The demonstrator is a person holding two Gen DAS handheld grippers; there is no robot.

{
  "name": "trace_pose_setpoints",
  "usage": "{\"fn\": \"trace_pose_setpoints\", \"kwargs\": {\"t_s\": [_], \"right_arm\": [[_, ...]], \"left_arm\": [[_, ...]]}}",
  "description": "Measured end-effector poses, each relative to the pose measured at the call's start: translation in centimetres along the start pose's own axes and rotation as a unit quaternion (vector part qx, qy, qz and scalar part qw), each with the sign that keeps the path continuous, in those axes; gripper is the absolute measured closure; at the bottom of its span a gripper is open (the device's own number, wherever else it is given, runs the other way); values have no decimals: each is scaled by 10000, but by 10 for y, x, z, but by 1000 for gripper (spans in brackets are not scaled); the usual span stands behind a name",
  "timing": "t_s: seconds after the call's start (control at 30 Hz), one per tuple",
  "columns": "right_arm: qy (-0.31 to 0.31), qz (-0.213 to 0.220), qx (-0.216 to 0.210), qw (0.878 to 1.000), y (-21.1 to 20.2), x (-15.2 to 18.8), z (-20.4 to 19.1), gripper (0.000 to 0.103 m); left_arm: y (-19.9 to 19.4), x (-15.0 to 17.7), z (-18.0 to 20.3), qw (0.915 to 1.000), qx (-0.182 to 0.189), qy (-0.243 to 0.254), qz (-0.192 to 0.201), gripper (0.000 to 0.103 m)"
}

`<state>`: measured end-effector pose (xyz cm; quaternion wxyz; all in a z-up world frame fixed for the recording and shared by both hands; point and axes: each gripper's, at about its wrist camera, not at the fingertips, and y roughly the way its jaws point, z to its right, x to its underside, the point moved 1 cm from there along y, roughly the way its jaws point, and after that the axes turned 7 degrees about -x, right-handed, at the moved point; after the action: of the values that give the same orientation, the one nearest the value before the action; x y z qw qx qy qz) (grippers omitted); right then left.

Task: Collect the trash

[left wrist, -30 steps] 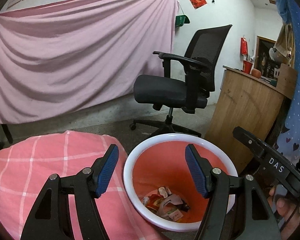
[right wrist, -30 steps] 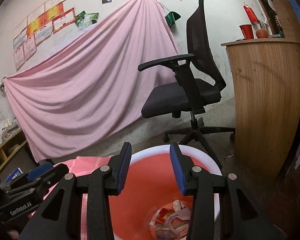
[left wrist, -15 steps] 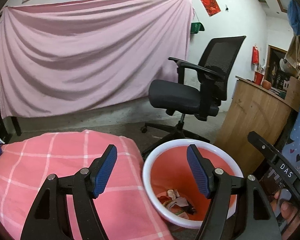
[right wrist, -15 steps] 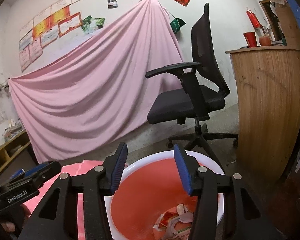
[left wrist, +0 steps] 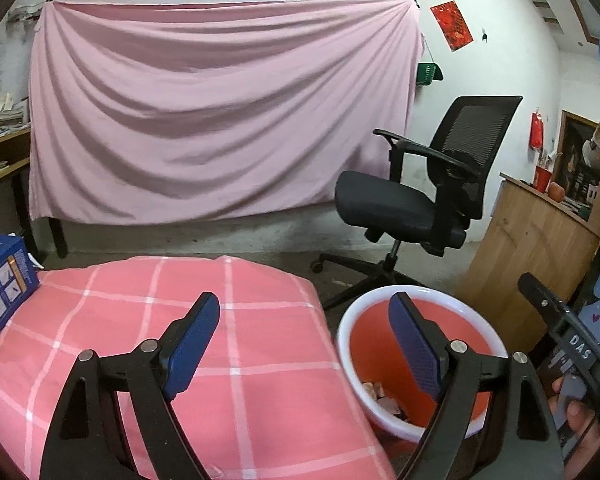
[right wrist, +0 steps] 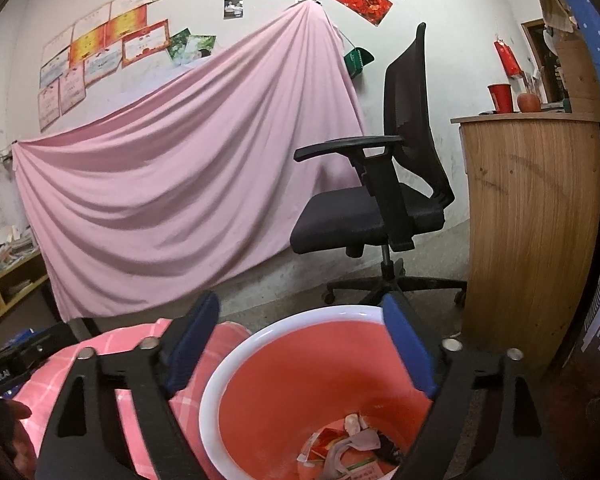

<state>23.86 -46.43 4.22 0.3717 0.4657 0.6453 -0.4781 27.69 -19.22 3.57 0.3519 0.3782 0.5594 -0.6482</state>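
Both claws stand wide and grasp nothing, and their jaws have just been opening. From the right wrist view, the right claw (right wrist: 300, 344) hangs over the bin (right wrist: 236, 364), a salmon-red tub with a white rim, which fills the lower middle of the picture. The trash (right wrist: 348, 446), crumpled wrappers and bits of paper, lies at the bottom of the bin, at about 6 o'clock. From the left wrist view, the left claw (left wrist: 304, 340) is over the edge of the pink checked cloth (left wrist: 236, 312), with its right finger in front of the bin (left wrist: 380, 304) at about 4 o'clock; a few wrappers (left wrist: 380, 394) show inside. A blue box (left wrist: 4, 280) sits on the cloth at 9 o'clock. Behind the bin stands a black office chair (left wrist: 420, 200) at about 2 o'clock, and a wooden bench (left wrist: 532, 248) at 3 o'clock carries a red cup (left wrist: 542, 178). A large pink sheet (left wrist: 220, 120) hangs on the wall.
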Motion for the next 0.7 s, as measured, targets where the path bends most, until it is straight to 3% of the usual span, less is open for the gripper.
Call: {"fn": "trace_pose_setpoints", "kwargs": {"t_s": [0.07,0.13,0.23,0.57,0.7], "right_arm": [[28,24,-11,10000,0,0,0,3],[12,71,-14,10000,0,1,-2,0],[-99,88,64,9999,0,4,-6,0],[-322,491,180,9981,-12,10,-19,0],[-425,531,246,9974,-16,12,-21,0]], "left_arm": [[-3,4,-4,9999,-68,56,48,9],[-9,10,-9,9996,-136,56,254,3],[-14,16,-17,9988,-95,-57,470,3],[-12,27,-38,9976,-192,-300,586,3],[-12,26,-35,9980,-44,-270,576,3]]}}
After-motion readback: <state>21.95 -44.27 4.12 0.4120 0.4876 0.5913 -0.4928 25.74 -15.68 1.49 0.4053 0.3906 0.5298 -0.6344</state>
